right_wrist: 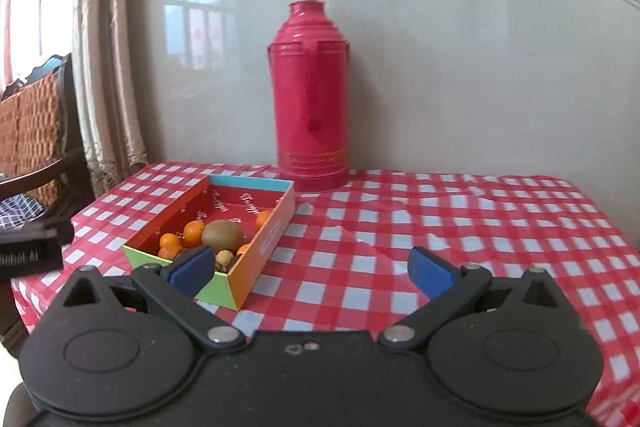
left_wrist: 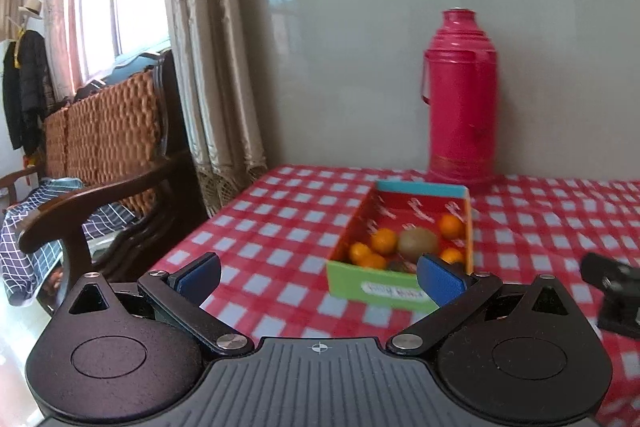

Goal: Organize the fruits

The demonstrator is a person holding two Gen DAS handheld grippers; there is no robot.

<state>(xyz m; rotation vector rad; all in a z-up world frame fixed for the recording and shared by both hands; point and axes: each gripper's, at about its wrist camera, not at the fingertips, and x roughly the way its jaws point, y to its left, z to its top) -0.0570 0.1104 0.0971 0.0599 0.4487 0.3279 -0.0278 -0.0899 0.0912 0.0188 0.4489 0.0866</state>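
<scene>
Left wrist view first — what do you see?

— The left gripper (left_wrist: 318,277) hangs above the red-and-white checked tablecloth (left_wrist: 280,227), its blue pads (left_wrist: 200,277) spread wide, with nothing between them. A cardboard box (left_wrist: 376,287) with a green near end lies at about one o'clock from it, long side running away toward the wall.

— And the fruit?

— All in the near half of the box: several small oranges (left_wrist: 383,241) clustered around a brownish kiwi (left_wrist: 418,242), touching it or just beside it. Something darker lies at the near end; I cannot tell what.

— Anything behind?

— A pink thermos flask (left_wrist: 460,99) stands upright by the wall, at twelve o'clock from the box, near its far end. A wooden chair (left_wrist: 108,187) with a woven back sits at nine o'clock, off the table.

— The right wrist view?

— The right gripper (right_wrist: 310,269) is also spread wide and empty, over bare cloth. The box (right_wrist: 264,243) sits at eleven o'clock from it, its near corner behind the left pad. The kiwi (right_wrist: 222,235) and oranges (right_wrist: 194,231) show inside, and the left gripper (right_wrist: 30,247) shows at nine o'clock.
</scene>
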